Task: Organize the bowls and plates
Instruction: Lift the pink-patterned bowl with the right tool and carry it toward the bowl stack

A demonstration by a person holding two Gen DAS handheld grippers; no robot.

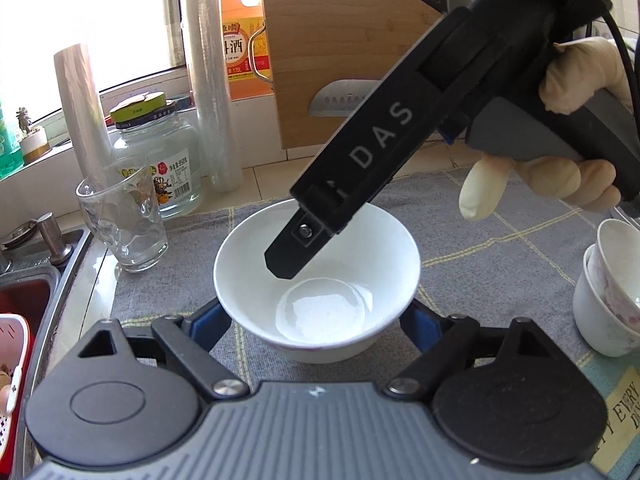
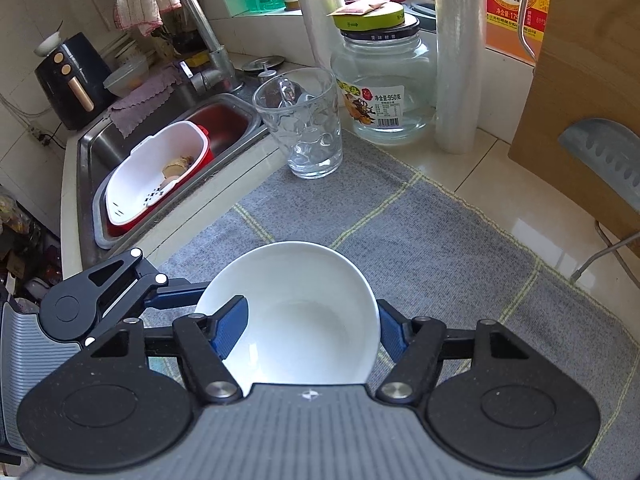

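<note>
Right gripper (image 2: 308,330), jaws closed across the rim of a white bowl (image 2: 296,312): one blue pad inside the wall, the other outside. Left gripper (image 1: 316,328), jaws standing wide either side of the same bowl, contact not discernible. The bowl sits over the grey checked cloth (image 2: 420,240), near a drinking glass (image 2: 304,124) and beside stacked small cups (image 1: 608,292); whether it is lifted cannot be told. Step in hand, as judged: taking up the bowl for stacking. The next move calls for a level carry, clear of the glass, to its like pieces
</note>
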